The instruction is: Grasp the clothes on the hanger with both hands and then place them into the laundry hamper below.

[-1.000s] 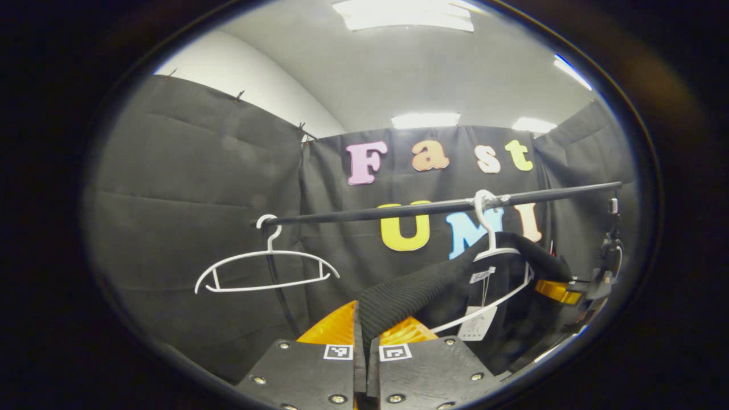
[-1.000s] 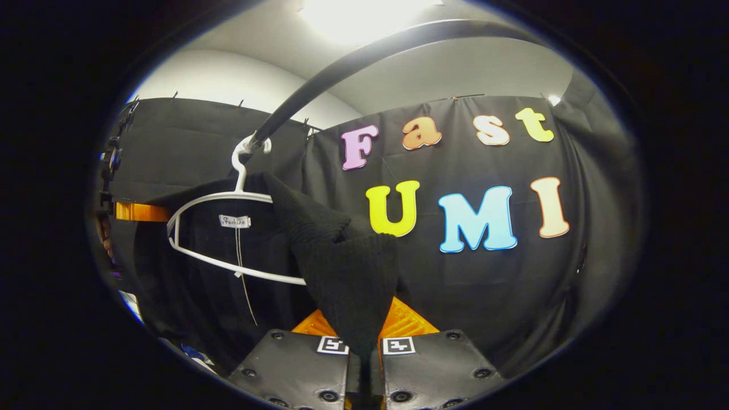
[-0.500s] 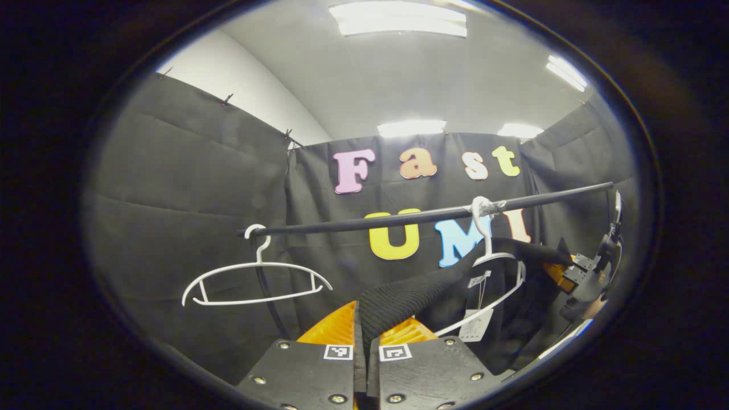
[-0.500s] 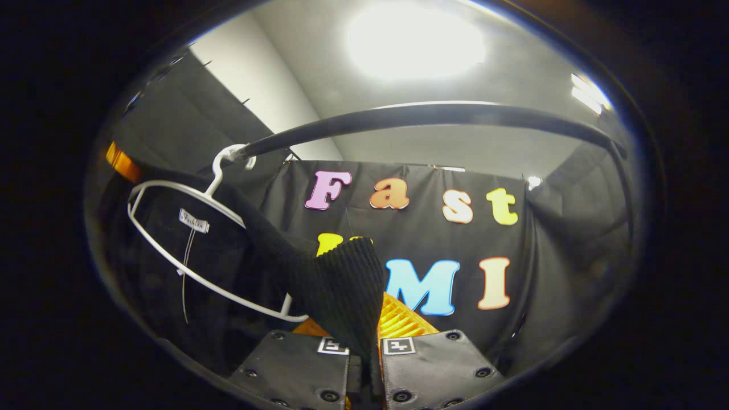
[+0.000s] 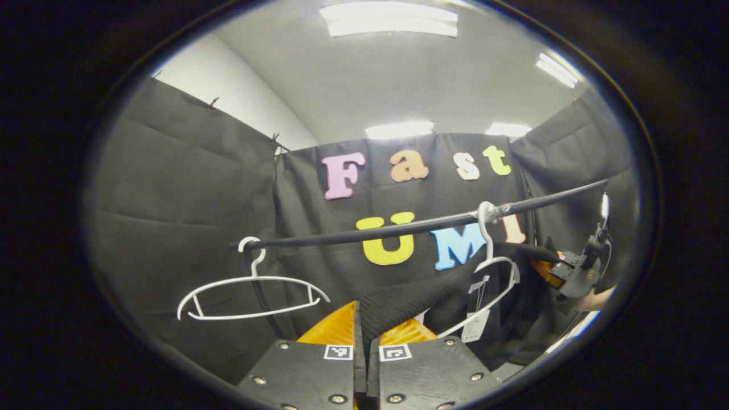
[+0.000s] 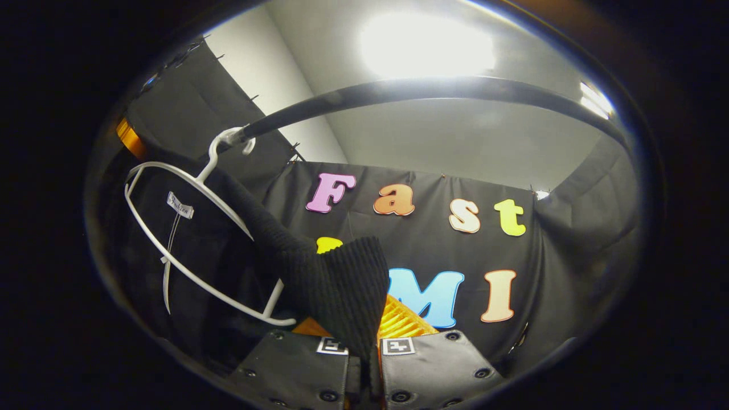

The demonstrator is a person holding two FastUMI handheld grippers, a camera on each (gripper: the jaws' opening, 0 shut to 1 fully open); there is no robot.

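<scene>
A black knit garment point(image 5: 398, 302) hangs stretched from a white hanger point(image 5: 494, 267) on the black rail point(image 5: 398, 228). My left gripper point(image 5: 362, 336) is shut on one ribbed edge of it. In the right gripper view the same garment point(image 6: 342, 285) drapes off its white hanger point(image 6: 188, 250), and my right gripper point(image 6: 364, 341) is shut on its other ribbed edge. The right gripper point(image 5: 572, 273), with a hand behind it, also appears far right in the left gripper view. The hanger's right shoulder is bare of cloth.
An empty white hanger point(image 5: 250, 285) hangs at the rail's left end. The rail point(image 6: 433, 94) arcs overhead in the right gripper view. Black cloth walls close in all round, with bright ceiling lights point(image 5: 390, 14) above.
Both grippers have kept their hold and pulled outward and down; the garment has slid partly off the hanger, which has tilted. The right gripper view has pitched upward toward the ceiling.
</scene>
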